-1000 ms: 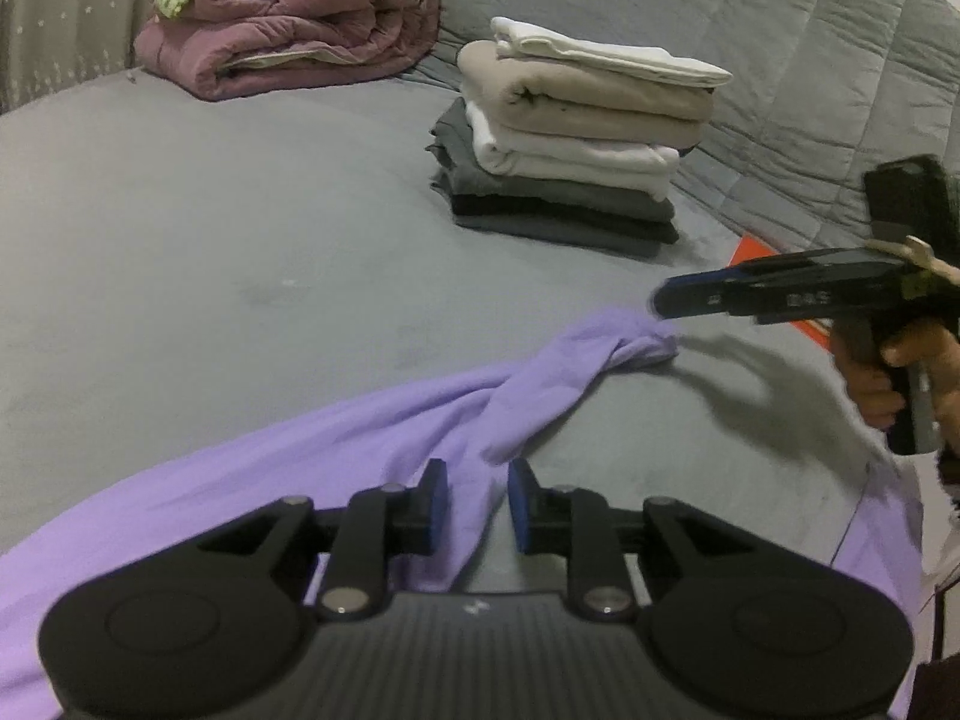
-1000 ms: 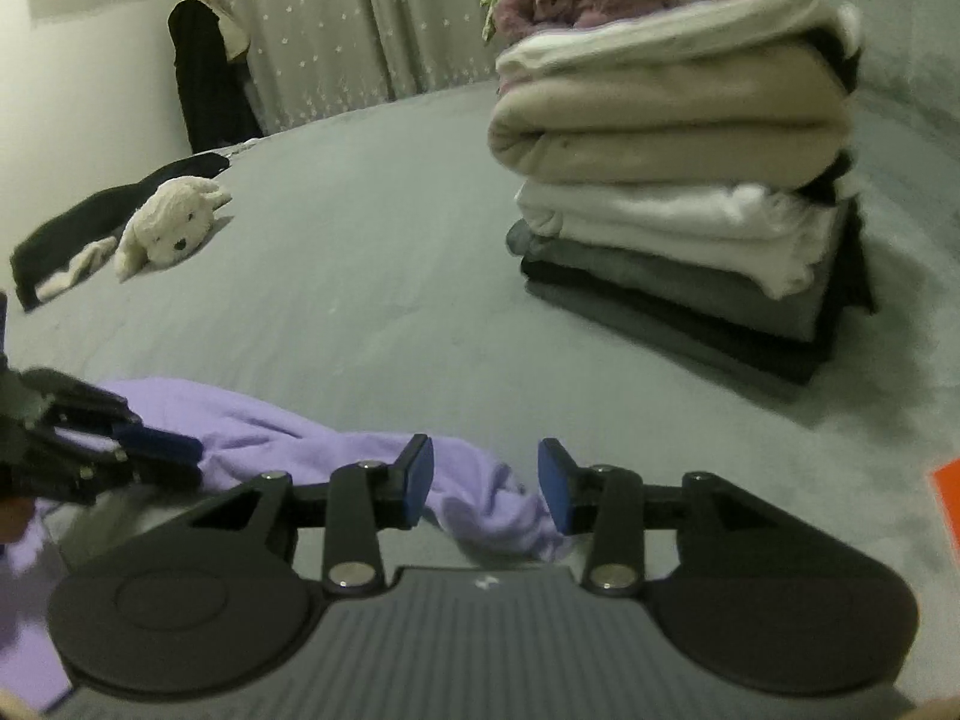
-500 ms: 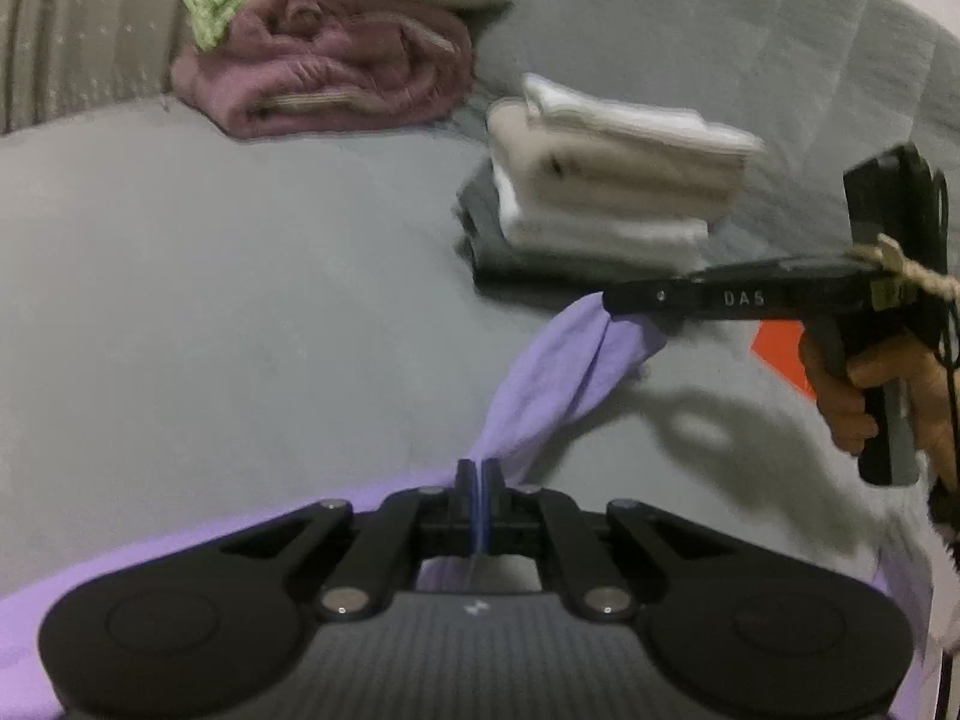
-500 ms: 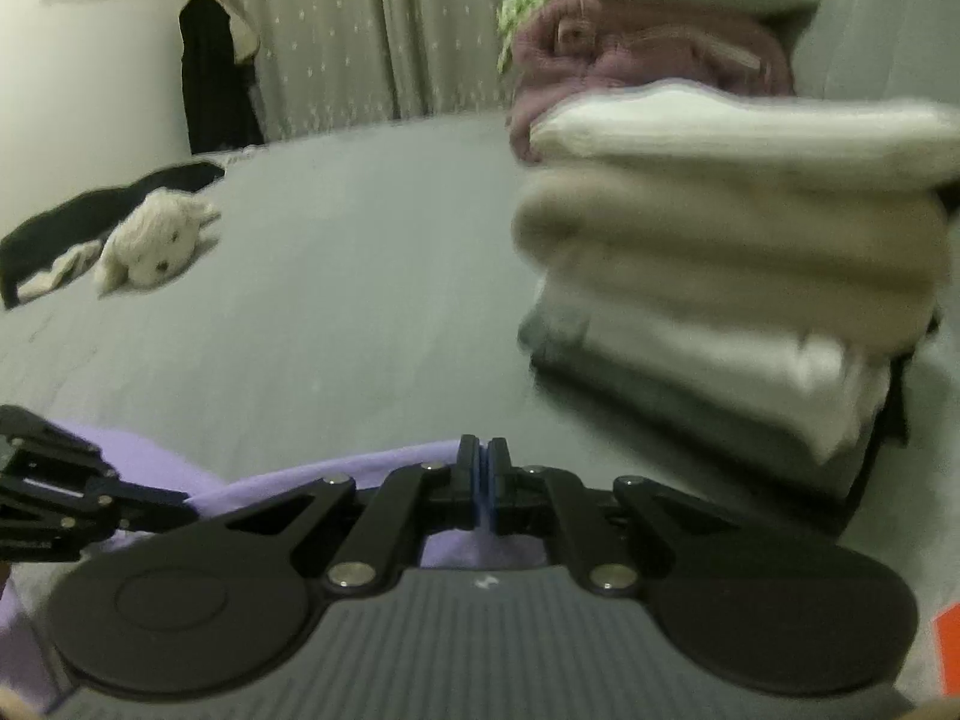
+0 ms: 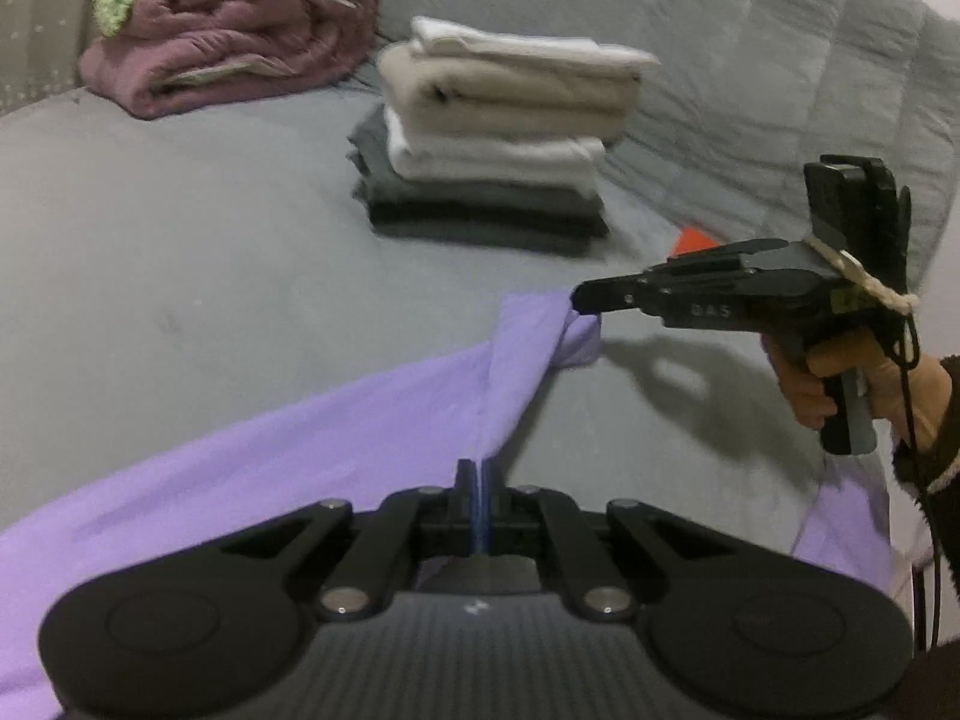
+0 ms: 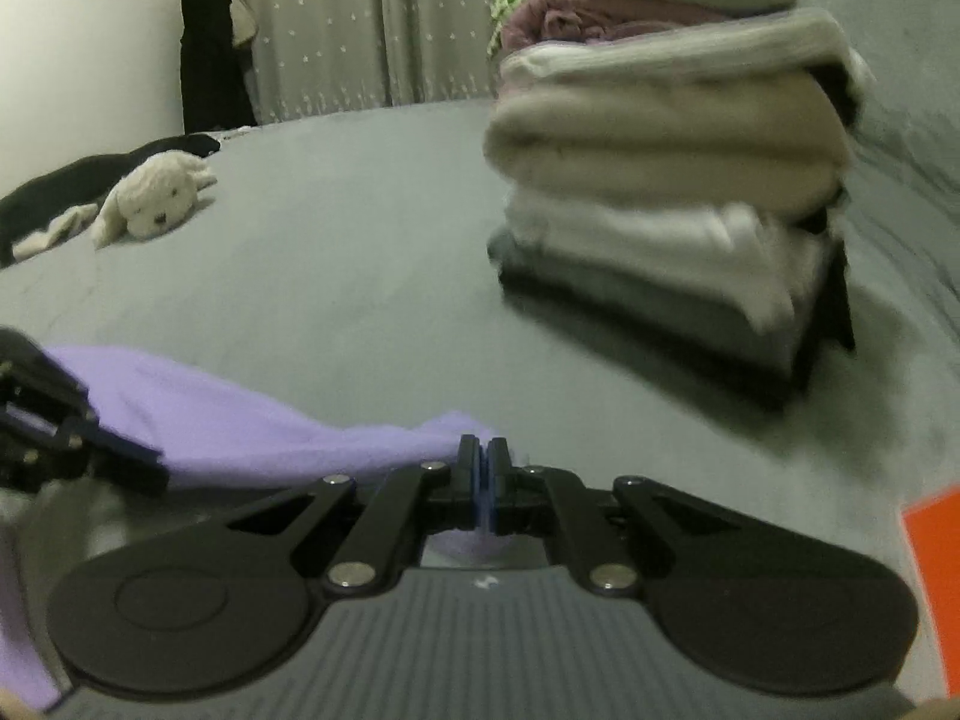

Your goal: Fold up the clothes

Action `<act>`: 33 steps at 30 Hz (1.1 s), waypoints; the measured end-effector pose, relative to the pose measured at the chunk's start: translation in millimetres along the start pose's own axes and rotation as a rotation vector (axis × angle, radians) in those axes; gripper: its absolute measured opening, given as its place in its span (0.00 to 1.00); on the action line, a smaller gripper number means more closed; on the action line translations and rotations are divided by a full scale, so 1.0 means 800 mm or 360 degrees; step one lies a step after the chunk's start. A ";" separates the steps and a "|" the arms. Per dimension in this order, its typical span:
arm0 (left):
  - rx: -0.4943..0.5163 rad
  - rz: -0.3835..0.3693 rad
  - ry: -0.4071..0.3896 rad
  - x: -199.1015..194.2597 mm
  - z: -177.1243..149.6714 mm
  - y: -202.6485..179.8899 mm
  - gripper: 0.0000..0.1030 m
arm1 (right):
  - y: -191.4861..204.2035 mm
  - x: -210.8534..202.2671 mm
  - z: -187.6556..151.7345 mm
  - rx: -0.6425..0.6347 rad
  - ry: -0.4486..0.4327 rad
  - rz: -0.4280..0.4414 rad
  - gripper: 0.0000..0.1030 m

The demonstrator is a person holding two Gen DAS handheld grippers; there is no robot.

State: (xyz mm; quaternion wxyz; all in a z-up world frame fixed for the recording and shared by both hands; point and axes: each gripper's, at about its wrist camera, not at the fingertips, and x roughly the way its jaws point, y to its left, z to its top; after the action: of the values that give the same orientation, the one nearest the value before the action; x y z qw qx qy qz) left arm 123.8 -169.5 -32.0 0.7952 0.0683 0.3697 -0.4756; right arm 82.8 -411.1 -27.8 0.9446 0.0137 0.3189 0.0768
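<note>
A lilac garment (image 5: 336, 450) lies spread over the grey bed (image 5: 180, 252), one sleeve stretched taut toward the back. My left gripper (image 5: 479, 474) is shut on the fabric near the sleeve's base. In the same view my right gripper (image 5: 579, 300), held by a hand (image 5: 840, 378), pinches the sleeve's end and lifts it slightly off the bed. In the right wrist view my right gripper (image 6: 483, 456) is shut on the lilac garment (image 6: 252, 426), and the left gripper (image 6: 159, 480) shows at the left edge.
A stack of folded clothes (image 5: 498, 138) in white, beige and grey stands behind the sleeve. A rolled mauve quilt (image 5: 234, 30) lies at the back left. A soft toy (image 6: 156, 198) rests on dark clothing far left. An orange object (image 6: 936, 570) lies at the right.
Both grippers went from open to shut, each pinching the lilac fabric. The sleeve, crumpled before, is now pulled straight between them and its end is raised off the bed.
</note>
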 end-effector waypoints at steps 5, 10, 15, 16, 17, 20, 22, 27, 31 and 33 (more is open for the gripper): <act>0.0092 -0.0021 0.0087 -0.002 -0.010 -0.005 0.01 | -0.003 -0.027 -0.038 0.0038 0.0054 0.0010 0.02; 0.0193 -0.0039 0.0161 -0.008 -0.014 -0.010 0.01 | -0.009 -0.048 -0.057 0.0110 0.0112 0.0045 0.05; 0.0169 -0.0103 0.0146 -0.018 -0.008 -0.005 0.04 | -0.009 -0.052 -0.038 0.0143 0.0088 0.0040 0.14; 0.0158 -0.0113 0.0132 -0.020 -0.006 -0.004 0.05 | -0.006 -0.050 -0.031 0.0143 0.0078 0.0050 0.14; 0.0146 -0.0122 0.0118 -0.021 -0.005 -0.003 0.09 | -0.004 -0.047 -0.025 0.0144 0.0068 0.0061 0.18; 0.0123 -0.0097 0.0077 -0.019 0.002 -0.001 0.15 | 0.006 -0.036 -0.007 0.0134 0.0033 0.0100 0.35; 0.0093 -0.0058 0.0055 -0.016 0.007 0.005 0.18 | 0.015 -0.024 0.004 0.0118 0.0020 0.0106 0.35; -0.0033 0.0005 0.0027 -0.001 0.016 0.021 0.19 | 0.030 0.016 0.020 0.0127 0.0063 0.0061 0.34; -0.0055 0.0037 0.0046 0.012 0.015 0.022 0.19 | 0.033 0.033 0.015 0.0107 0.0110 -0.0001 0.05; -0.0053 0.0042 0.0056 0.015 0.014 0.020 0.19 | 0.030 0.028 0.010 0.0118 0.0094 -0.0028 0.05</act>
State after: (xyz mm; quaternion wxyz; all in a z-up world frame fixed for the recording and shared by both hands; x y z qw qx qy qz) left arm 146.1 -174.3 -36.0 0.7958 0.0681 0.3907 -0.4576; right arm 102.1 -384.0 -32.7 0.9342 0.0436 0.3493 0.0571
